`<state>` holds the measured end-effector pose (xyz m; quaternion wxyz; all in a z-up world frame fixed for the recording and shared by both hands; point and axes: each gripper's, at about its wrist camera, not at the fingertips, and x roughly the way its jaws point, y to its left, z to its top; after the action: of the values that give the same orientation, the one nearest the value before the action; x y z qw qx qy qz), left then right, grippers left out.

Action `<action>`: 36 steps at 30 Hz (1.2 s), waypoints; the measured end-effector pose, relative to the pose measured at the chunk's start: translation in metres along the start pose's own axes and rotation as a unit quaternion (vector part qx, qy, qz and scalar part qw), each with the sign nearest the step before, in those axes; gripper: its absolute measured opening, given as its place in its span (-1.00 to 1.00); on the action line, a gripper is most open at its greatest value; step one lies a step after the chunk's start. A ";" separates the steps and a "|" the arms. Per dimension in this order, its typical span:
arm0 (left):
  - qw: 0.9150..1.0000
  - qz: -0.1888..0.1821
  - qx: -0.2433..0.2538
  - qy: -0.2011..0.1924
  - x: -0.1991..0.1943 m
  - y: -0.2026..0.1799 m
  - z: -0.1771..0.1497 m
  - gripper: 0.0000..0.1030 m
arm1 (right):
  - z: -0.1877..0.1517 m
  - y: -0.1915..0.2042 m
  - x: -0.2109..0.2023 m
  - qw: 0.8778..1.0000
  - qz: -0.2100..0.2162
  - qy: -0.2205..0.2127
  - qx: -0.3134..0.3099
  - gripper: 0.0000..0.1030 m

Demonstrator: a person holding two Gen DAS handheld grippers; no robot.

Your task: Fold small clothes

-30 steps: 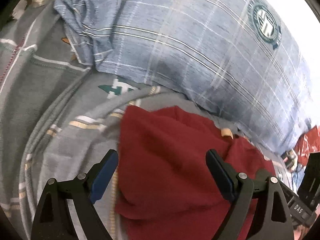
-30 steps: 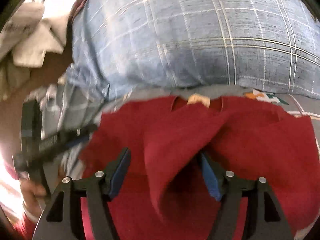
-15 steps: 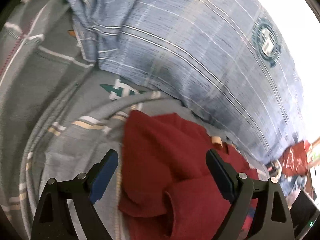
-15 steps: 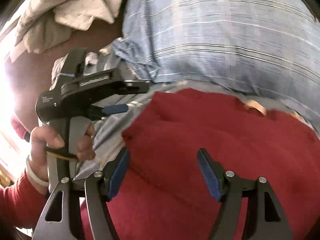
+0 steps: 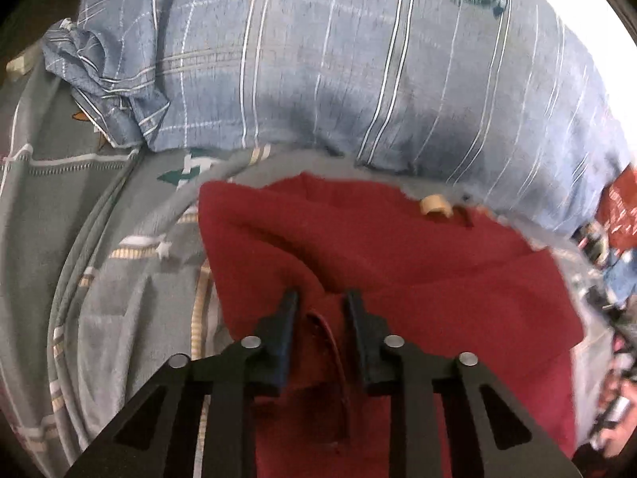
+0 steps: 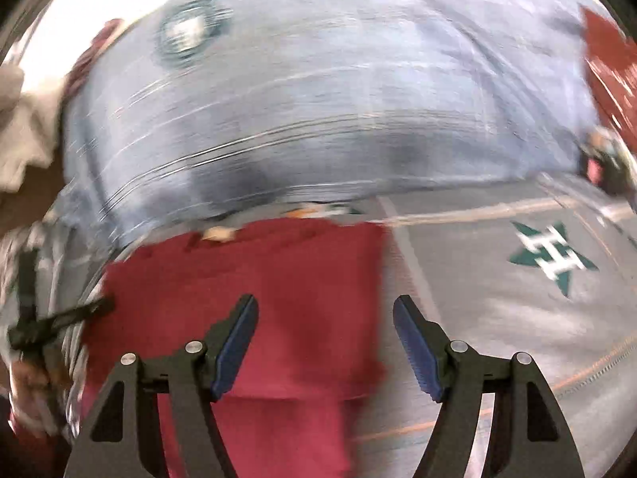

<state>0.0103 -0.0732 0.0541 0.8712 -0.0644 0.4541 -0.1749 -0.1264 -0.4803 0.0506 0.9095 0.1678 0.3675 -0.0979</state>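
A small dark red garment [image 5: 418, 279] lies on a grey patterned bedspread [image 5: 119, 318], below a blue plaid pillow [image 5: 338, 79]. A tan tag [image 5: 436, 204] shows at its far edge. My left gripper [image 5: 320, 302] is nearly shut, pinching a raised fold of the red garment between its fingers. In the right wrist view the red garment [image 6: 278, 286] lies flat on the bedspread [image 6: 497, 318]. My right gripper [image 6: 324, 310] is open and empty just above its right part. The left gripper shows blurred at the left edge [image 6: 47, 326].
The blue plaid pillow [image 6: 318, 99] with a round green badge [image 6: 191, 32] fills the far side. A crumpled pillow corner [image 5: 103, 75] lies at far left. Red items [image 5: 621, 207] and clutter sit at the right. Whitish cloth [image 6: 20, 119] lies far left.
My left gripper has closed from wide open onto a fold of the red garment. My right gripper has swung right and stays open; the garment now lies flatter.
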 end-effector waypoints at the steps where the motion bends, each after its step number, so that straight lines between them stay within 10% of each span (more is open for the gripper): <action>1: 1.000 -0.006 -0.002 -0.009 -0.005 0.001 0.002 -0.62 | 0.003 -0.012 0.006 1.000 0.001 0.007 0.018 0.47; 8: 0.998 -0.019 0.000 -0.063 -0.033 0.009 -0.003 -0.90 | 0.012 -0.040 0.054 0.994 0.048 0.070 0.065 0.39; 9: 0.998 -0.024 -0.004 -0.066 -0.035 0.011 -0.004 -0.90 | 0.012 -0.038 0.056 0.994 0.053 0.068 0.063 0.28; 11: 0.997 -0.037 -0.014 -0.066 -0.038 0.016 -0.005 -0.91 | 0.012 -0.030 0.064 0.996 0.051 0.066 0.043 -0.56; 16: 0.998 -0.035 -0.015 -0.059 -0.034 0.020 -0.004 -0.89 | 0.012 -0.024 0.062 0.997 0.041 0.040 0.042 -0.71; 20: 1.000 -0.020 -0.005 -0.022 -0.022 0.018 -0.008 0.17 | 0.010 -0.028 0.056 0.997 0.048 0.040 0.052 -0.62; 21: 1.000 -0.019 -0.007 -0.021 -0.021 0.017 -0.008 0.17 | 0.009 -0.030 0.055 0.996 0.051 0.040 0.058 -0.62; 24: 1.000 -0.021 0.007 -0.005 -0.013 0.009 -0.008 -0.02 | 0.008 -0.033 0.055 0.995 0.059 0.043 0.069 -0.60; 27: 0.998 0.012 0.061 -0.002 -0.003 -0.012 -0.010 -0.87 | 0.008 -0.030 0.055 0.996 0.056 0.045 0.060 -0.57; 36: 0.994 -0.011 0.095 -0.057 -0.033 -0.040 -0.008 -1.00 | 0.011 -0.024 0.054 0.998 0.043 0.036 0.035 -0.71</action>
<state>-0.0236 -0.0984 0.0854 0.8958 0.0041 0.3846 -0.2225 -0.0882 -0.5096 0.0140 0.8927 0.2184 0.3888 -0.0658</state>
